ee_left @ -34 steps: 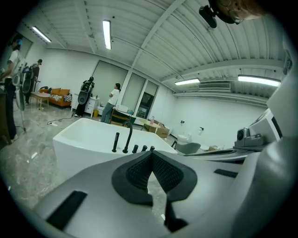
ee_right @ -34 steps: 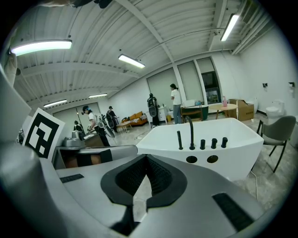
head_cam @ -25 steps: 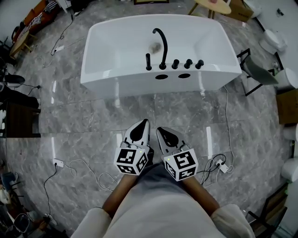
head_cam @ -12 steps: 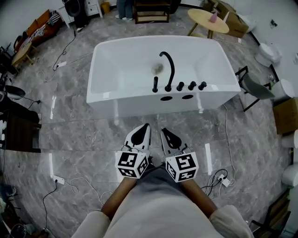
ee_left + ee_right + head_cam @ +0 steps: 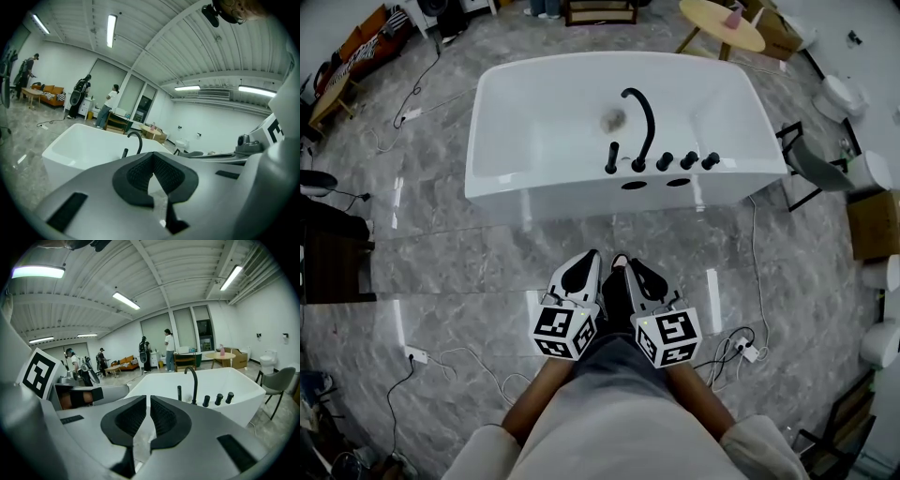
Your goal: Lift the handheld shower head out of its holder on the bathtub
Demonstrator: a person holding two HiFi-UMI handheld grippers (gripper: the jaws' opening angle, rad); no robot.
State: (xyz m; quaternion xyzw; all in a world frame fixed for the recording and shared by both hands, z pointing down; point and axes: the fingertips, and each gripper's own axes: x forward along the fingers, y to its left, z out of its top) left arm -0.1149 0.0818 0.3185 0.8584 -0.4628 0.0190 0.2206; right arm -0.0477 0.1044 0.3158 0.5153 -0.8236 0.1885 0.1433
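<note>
Shower head (image 5: pixel 611 157) stands on bathtub (image 5: pixel 553 197), well beyond both closed, empty jaws.

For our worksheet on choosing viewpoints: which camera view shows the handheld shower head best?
The head view: the handheld shower head shows whole, upright on the bathtub rim beside the spout. Both gripper views show it side-on, its base hidden.

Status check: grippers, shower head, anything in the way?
Both shut, empty: left gripper, right gripper. Untouched: shower head seated upright on bathtub rim. Only floor between.
</note>
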